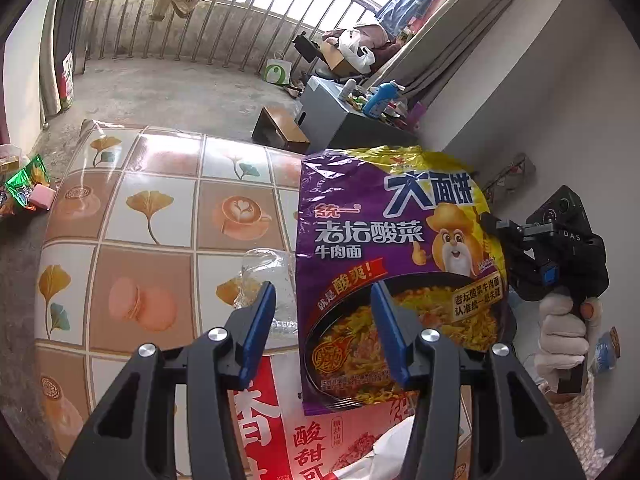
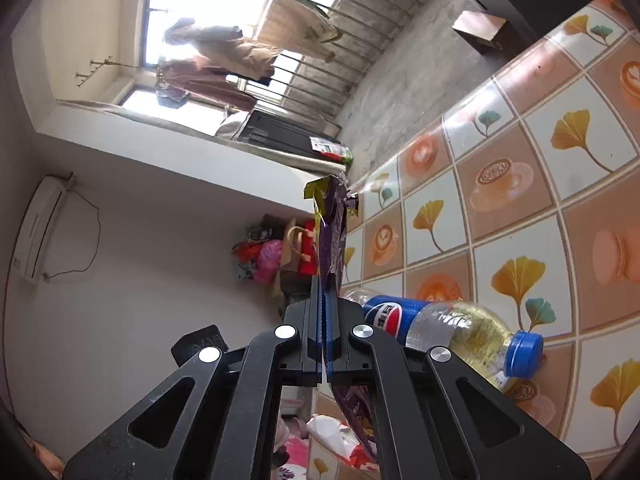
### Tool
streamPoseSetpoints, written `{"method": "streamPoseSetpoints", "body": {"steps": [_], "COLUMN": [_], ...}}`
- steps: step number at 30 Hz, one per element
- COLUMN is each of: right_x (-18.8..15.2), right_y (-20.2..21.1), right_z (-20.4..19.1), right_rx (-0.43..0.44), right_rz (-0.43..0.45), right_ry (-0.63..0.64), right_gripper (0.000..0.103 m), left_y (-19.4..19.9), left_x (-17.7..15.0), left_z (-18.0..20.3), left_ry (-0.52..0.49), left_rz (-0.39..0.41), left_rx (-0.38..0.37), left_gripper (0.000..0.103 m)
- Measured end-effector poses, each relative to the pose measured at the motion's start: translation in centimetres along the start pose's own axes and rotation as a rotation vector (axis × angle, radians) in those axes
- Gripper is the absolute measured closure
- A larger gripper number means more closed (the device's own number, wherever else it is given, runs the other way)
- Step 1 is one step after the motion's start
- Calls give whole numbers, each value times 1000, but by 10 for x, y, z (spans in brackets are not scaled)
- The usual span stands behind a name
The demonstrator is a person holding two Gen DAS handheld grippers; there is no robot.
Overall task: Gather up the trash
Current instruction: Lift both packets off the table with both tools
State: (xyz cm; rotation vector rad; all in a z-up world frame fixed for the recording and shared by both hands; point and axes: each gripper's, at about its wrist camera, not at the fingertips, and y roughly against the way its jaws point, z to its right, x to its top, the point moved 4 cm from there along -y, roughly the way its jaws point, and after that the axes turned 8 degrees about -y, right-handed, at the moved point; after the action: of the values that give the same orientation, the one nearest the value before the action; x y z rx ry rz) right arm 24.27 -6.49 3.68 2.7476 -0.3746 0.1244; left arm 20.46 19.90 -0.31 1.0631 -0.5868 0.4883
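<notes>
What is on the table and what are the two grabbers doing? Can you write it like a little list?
right gripper: shut on the purple noodle wrapper, lifted off the table
left gripper: open, nothing gripped
bottle: lying on its side, blue cap on
table: tiled cloth with leaves and coffee cups
red bag: below the wrapper

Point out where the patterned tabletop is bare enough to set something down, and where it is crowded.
Free: the tabletop from its far edge toward the camera, left of the purple noodle packet. Crowded: the near edge, with the crumpled clear plastic, the red-printed bag and the Pepsi bottle.
</notes>
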Motion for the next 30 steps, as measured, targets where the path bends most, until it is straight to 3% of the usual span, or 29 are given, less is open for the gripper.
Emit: {"method": "streamPoseSetpoints", "body": {"steps": [2,6,12,15,17,19,23,27,30], "right_x": [1,-3,-40,-78,-104,-129,-164,-180,-183], "right_y": [24,86,156,150,131,114,106,126,146], "right_z": [-19,-55,-79,-76,-55,-23,47,94,117], "right_rx": [22,-16,-164,-264,-329,-366,-295,-176,-28], "right_rz": [62,228,432,453,403,322,194,191,222], "right_ry": [62,237,512,686,745,726,479,217,42], "right_gripper": [103,103,103,103,103,103,103,103,103], "left_y": [11,27,32,25,21,16,9,1,-7], "left_x": [6,12,9,3,-3,-11,-33,-60,-75], "left_z": [12,38,86,107,119,130,146,165,185], "left_ry": [-25,-75,-159,-196,-210,-222,-250,-305,-352], "left_rz": [32,77,99,94,87,70,16,-65,-106], "left_rx": [0,-12,-67,-97,-114,-131,-168,-214,-253], "left_gripper": [55,55,55,55,55,55,55,55,55]}}
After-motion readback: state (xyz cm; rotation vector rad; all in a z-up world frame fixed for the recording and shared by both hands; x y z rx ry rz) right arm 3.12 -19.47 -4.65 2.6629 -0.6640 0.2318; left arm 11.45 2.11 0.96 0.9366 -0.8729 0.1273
